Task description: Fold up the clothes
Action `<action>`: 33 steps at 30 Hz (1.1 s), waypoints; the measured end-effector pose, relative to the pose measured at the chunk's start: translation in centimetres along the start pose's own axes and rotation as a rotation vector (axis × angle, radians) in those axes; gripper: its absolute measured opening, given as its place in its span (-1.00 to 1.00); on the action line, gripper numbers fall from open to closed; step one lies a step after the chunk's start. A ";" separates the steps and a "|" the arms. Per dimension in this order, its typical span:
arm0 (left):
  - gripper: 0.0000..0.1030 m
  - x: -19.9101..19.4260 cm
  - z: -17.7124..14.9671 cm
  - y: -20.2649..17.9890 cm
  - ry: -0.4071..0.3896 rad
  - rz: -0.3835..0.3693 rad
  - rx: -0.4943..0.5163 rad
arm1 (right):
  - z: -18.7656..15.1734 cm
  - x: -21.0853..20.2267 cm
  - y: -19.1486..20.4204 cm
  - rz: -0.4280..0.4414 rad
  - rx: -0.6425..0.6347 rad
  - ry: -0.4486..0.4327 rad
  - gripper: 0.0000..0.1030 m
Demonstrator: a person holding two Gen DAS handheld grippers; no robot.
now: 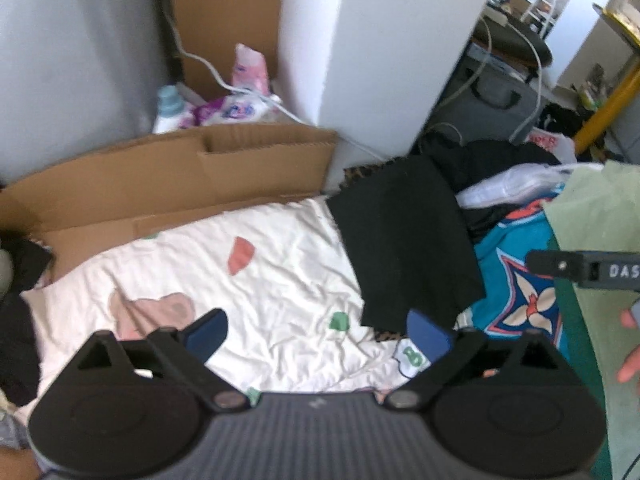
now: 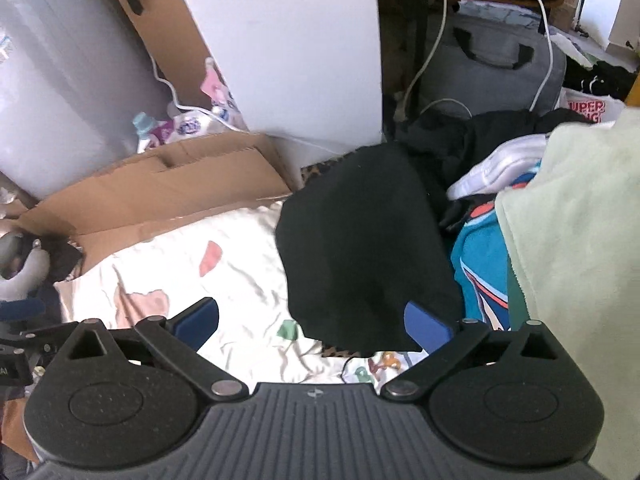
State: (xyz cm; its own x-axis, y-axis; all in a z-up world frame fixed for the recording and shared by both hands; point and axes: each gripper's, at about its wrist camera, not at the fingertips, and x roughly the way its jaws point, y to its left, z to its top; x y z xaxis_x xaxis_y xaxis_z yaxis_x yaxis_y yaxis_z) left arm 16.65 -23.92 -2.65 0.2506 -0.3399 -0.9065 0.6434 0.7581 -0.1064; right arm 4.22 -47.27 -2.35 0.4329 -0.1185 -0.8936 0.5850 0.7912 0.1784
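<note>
Below both your grippers lies the cream printed sheet (image 1: 256,280), wrinkled, spread wide under the tools. Flattened cardboard (image 1: 168,184) sits beyond it, against the wall. Folded black garment (image 2: 360,248) lies ahead and to the right of each tool, its near edge on the sheet, far edge toward the heap of dark clothes (image 2: 480,136). Teal patterned cloth (image 1: 516,280) just right of the black garment. Pale green fabric (image 2: 572,240) hangs close at your far right.

Your left gripper (image 1: 318,334): jaws wide apart, nothing between the blue pads. Your right gripper (image 2: 314,324): same, spread wide, empty, pads clear of the black garment.
</note>
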 end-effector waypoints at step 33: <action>0.99 -24.4 -11.5 12.5 -0.070 0.139 -0.148 | -8.2 -16.6 9.8 0.157 -0.049 -0.132 0.98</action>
State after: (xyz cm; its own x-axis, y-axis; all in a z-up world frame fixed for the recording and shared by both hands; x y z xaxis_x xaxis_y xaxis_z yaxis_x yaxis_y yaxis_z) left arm 10.26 0.22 13.45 0.3825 -0.2604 -0.8865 0.4875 0.8719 -0.0457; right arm -2.88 -32.65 10.91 0.6038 -0.0665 -0.7943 0.4709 0.8338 0.2882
